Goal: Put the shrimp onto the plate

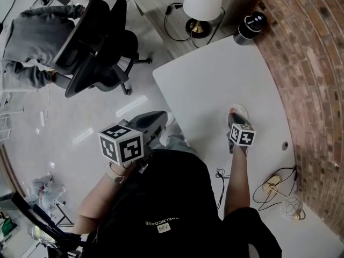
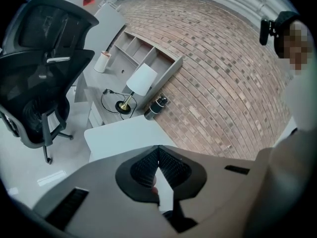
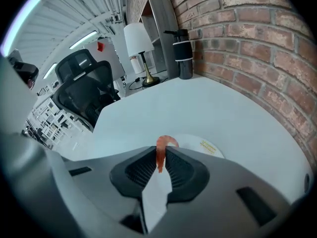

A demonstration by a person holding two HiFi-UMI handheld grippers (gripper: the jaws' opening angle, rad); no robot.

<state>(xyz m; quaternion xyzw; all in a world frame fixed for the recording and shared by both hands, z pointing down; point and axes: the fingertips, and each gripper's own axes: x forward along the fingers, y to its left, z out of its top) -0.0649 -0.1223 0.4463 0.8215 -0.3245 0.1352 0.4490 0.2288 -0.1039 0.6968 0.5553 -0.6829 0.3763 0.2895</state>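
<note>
At the plate (image 3: 204, 146), a soft-looking, slippery shrimp (image 3: 160, 152) is clamped mid-body by the right hand-held gripper (image 3: 160, 158); the left hand-held gripper (image 2: 158, 151) is closed, empty.

Black shirt (image 1: 161, 208); grey left tool (image 2: 158, 151), right tool (image 3: 161, 155).

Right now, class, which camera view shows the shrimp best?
The right gripper view: the shrimp sits close up, pinched in the right tool over the plate. The head view shows only a pink speck; the left gripper view, nothing.
</note>
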